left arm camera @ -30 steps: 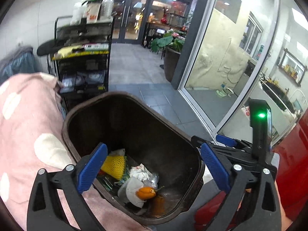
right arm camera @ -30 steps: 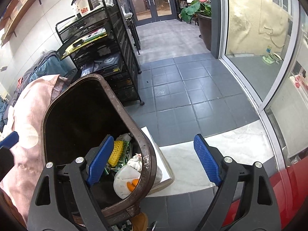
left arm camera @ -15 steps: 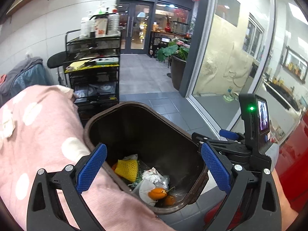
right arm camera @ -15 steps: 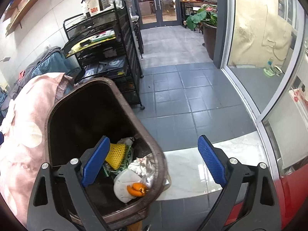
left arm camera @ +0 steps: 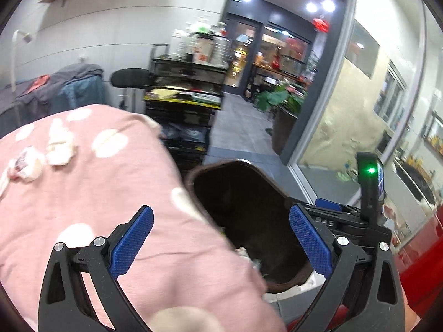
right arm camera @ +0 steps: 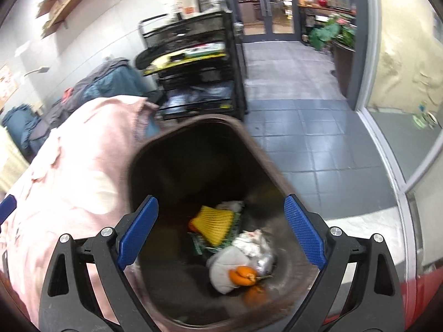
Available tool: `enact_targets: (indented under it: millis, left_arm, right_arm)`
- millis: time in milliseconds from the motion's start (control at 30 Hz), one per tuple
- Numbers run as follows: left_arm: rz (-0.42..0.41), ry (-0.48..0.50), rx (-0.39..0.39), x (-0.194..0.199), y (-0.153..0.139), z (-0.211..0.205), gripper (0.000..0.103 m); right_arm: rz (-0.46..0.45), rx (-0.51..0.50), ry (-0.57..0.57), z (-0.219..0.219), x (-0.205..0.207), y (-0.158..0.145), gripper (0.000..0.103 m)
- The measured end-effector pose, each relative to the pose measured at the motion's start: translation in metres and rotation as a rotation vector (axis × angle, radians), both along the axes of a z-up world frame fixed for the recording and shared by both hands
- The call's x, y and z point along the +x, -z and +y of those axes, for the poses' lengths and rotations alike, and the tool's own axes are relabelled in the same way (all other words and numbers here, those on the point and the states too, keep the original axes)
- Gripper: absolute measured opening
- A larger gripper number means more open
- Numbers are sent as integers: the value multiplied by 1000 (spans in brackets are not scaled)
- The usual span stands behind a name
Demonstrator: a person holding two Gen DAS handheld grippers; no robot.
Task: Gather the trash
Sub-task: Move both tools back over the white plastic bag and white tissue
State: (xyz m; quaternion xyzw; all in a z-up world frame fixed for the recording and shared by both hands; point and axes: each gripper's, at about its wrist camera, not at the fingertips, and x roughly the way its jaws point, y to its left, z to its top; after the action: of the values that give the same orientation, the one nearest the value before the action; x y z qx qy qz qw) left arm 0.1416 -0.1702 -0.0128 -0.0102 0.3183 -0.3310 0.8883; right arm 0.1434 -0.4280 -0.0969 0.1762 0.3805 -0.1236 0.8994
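A dark brown trash bin stands on the floor beside a pink dotted cloth. Inside lie a yellow foam net, crumpled white paper, a white cup lid and orange peel. My right gripper is open and empty, hovering right above the bin's mouth. My left gripper is open and empty, over the edge between the pink cloth and the bin. The other gripper's body with a green light shows at the left view's right side.
A black wire shelf cart stands behind the bin. Grey floor tiles lead to glass doors. A glass wall runs along the right. A potted plant stands near the wall. Clothes are piled at the left.
My left gripper has swung left and up, so the pink cloth now hides most of the bin. My right gripper has moved left over the bin's mouth. Both stay open.
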Motion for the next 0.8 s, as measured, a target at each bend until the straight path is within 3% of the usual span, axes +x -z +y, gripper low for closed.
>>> enact_targets:
  millis: [367, 800]
  left_arm:
    - [-25, -215, -9, 20, -6, 95, 97]
    - [-18, -416, 72, 61, 10, 210, 97]
  right_arm:
    - [-73, -2, -257, 88, 48, -38, 91]
    - [-124, 45, -547, 202, 128, -74, 91]
